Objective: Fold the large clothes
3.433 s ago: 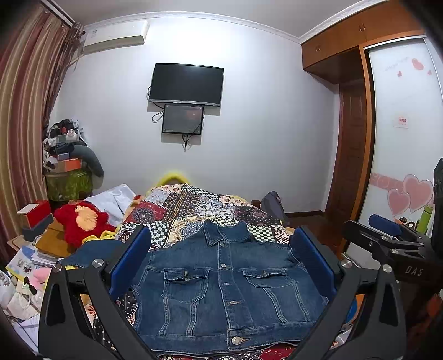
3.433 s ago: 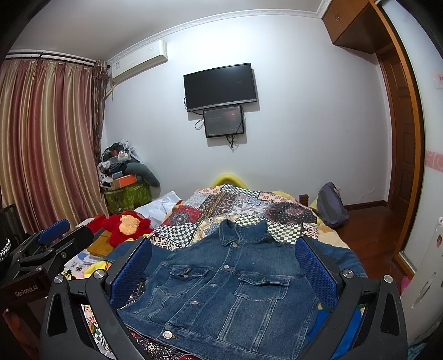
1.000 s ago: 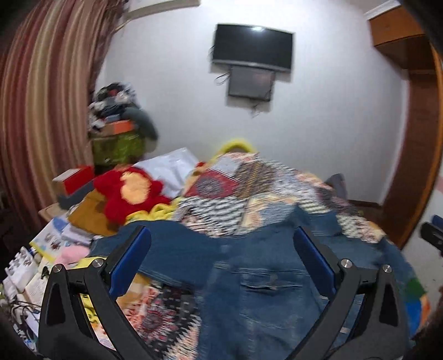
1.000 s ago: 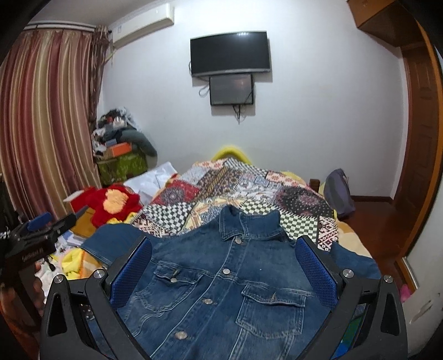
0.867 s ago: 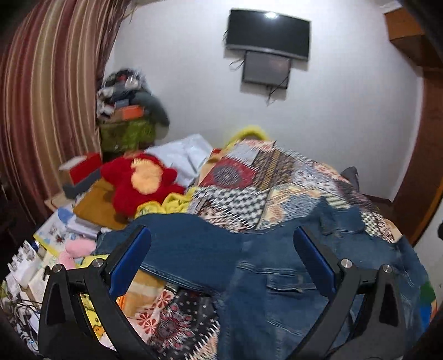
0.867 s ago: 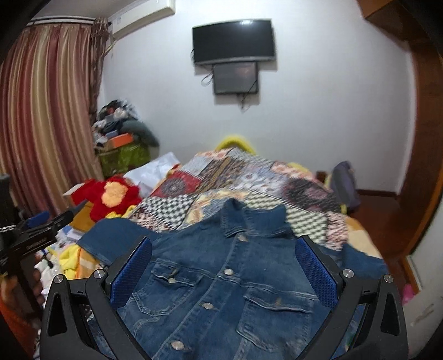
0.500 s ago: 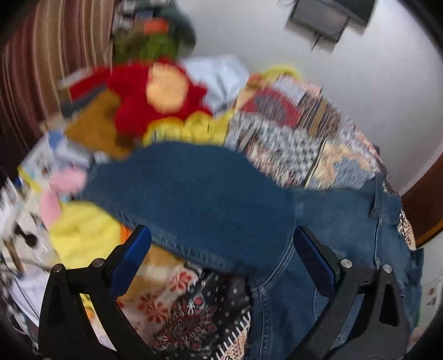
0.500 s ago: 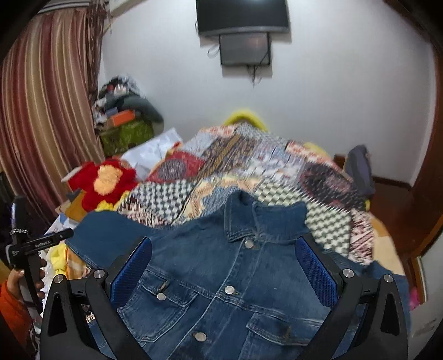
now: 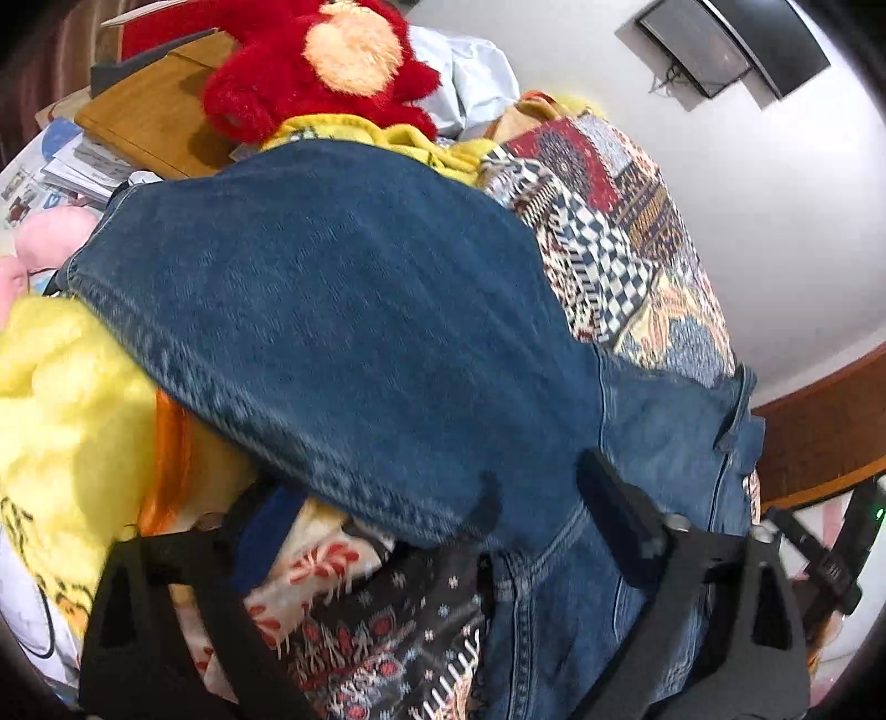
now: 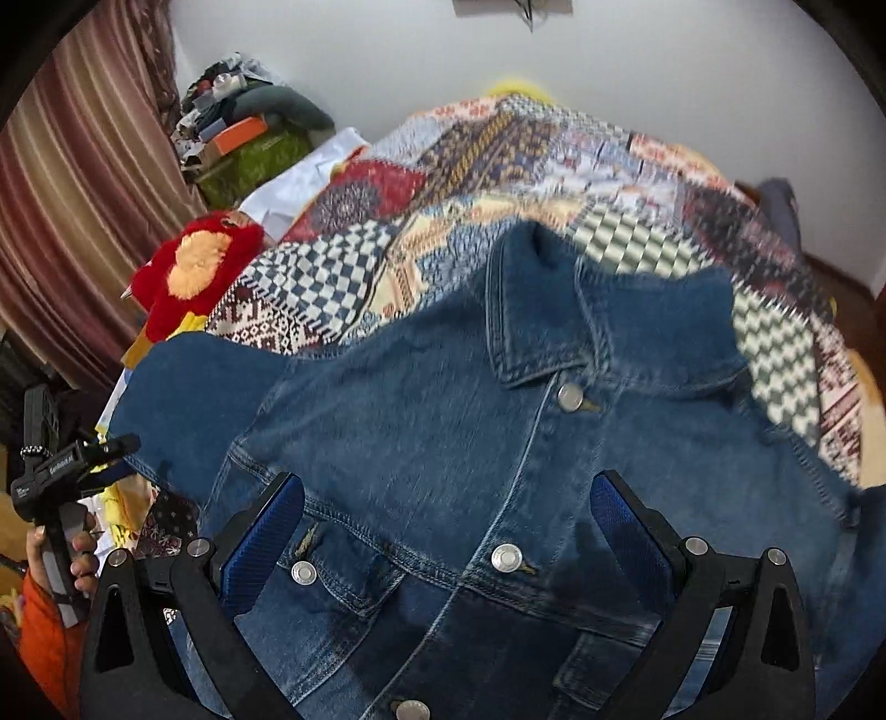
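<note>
A blue denim jacket [image 10: 498,443] lies front up on the patchwork bedspread [image 10: 498,166], buttoned, collar pointing away. Its left sleeve [image 9: 332,310] stretches out to the bed's left side. My left gripper [image 9: 437,515] is open, low over the sleeve near the armpit, one finger on each side of the sleeve's lower seam. My right gripper [image 10: 448,509] is open, hovering just above the jacket's chest, around the button placket below the collar. The left gripper also shows at the left edge of the right wrist view [image 10: 77,459].
A red plush toy [image 9: 321,66] and a wooden board [image 9: 149,127] lie beyond the sleeve's cuff. Yellow fabric [image 9: 61,399] and papers sit at the bed's left edge. A cluttered pile [image 10: 243,127] stands by the striped curtain [image 10: 77,183]. A wall-mounted screen [image 9: 731,44] hangs beyond.
Both grippers have dropped toward the jacket. The left one swung left and down over the left sleeve; the right one moved forward and down over the chest. Both stayed open.
</note>
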### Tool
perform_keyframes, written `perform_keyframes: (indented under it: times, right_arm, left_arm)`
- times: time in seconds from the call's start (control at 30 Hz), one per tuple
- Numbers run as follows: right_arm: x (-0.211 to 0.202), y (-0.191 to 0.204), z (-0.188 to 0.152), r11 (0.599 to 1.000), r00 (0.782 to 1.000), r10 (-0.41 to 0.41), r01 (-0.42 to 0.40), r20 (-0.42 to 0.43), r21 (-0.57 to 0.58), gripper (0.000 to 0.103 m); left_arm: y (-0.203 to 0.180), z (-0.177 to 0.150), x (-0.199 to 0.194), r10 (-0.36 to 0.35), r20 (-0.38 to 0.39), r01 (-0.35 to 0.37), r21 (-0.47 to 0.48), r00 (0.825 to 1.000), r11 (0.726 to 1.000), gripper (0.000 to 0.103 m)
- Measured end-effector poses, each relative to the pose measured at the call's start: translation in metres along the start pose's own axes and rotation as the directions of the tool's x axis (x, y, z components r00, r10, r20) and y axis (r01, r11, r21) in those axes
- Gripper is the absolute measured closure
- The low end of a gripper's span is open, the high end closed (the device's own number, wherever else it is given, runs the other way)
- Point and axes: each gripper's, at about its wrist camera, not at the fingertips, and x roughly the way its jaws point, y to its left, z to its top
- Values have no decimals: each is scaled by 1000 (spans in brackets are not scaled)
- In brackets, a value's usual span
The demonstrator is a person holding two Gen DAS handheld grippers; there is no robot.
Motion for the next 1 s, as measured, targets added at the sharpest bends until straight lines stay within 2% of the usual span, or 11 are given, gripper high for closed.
perform_keyframes:
  times: [0.13, 0.23, 0.3, 0.37, 0.4, 0.43, 0.57, 0.67, 0.83, 0.93, 1.0]
  right_arm:
    - [8, -6, -1, 999, 999, 18, -17, -31, 28, 0]
    - [11, -9, -3, 999, 998, 23, -21, -60, 32, 0]
    - [10, -10, -5, 999, 997, 18, -16, -71, 32, 0]
    - [6, -13, -7, 999, 997, 21, -18, -74, 44, 0]
    - [3, -14, -8, 998, 997, 23, -20, -75, 52, 0]
    - [0, -16, -8, 998, 997, 25, -21, -74, 57, 0]
    - [-18, -20, -10, 998, 998, 18, -15, -52, 62, 0]
    - [-33, -24, -10, 998, 1000, 12, -10, -25, 63, 0]
    - [-63, -29, -12, 997, 1000, 13, -15, 29, 75, 0]
    - [-79, -32, -15, 997, 998, 14, -18, 54, 76, 0]
    - [-87, -34, -18, 997, 997, 15, -20, 70, 75, 0]
  left_arm:
    - [5, 15, 3, 20, 40, -20, -15, 999, 1000, 27]
    - [-1, 19, 6, 105, 71, -107, 19, 992, 994, 39]
    - [-15, 13, 6, 224, 105, -235, 106, 969, 966, 59]
    - [-34, 4, 4, 340, 176, -372, 205, 924, 905, 72]
    - [-37, 2, 0, 361, 199, -401, 219, 911, 890, 81]
    - [-45, 0, -7, 375, 240, -429, 240, 895, 871, 84]
    - [-65, 3, -38, 331, 329, -419, 248, 884, 874, 89]
    - [-88, 6, -58, 264, 366, -376, 281, 892, 883, 91]
    - [-146, -8, -69, 158, 409, -332, 401, 899, 854, 93]
    - [-175, -23, -62, 76, 382, -265, 472, 921, 840, 93]
    - [-188, -34, -46, 25, 306, -186, 507, 952, 841, 93]
